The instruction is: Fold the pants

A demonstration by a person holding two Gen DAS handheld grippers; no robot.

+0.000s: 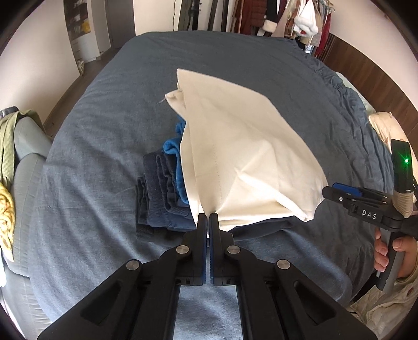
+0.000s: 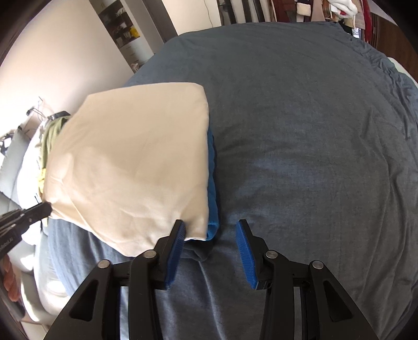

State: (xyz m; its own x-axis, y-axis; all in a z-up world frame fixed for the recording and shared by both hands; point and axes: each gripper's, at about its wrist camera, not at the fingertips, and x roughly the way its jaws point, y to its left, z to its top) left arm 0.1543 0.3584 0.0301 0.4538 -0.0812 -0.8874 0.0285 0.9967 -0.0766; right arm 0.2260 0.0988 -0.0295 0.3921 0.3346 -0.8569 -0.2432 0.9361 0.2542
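Observation:
Folded cream pants lie on top of a pile of folded clothes on the bed; they also show in the right wrist view. My left gripper is shut on the near edge of the cream pants, lifting it slightly. My right gripper is open, its left finger touching the right near corner of the pants. The right gripper also shows at the right of the left wrist view.
Under the pants lie folded bright blue and dark navy garments. The grey-blue bedspread stretches far and right. A chair with green clothes stands left. Hanging clothes are beyond the bed.

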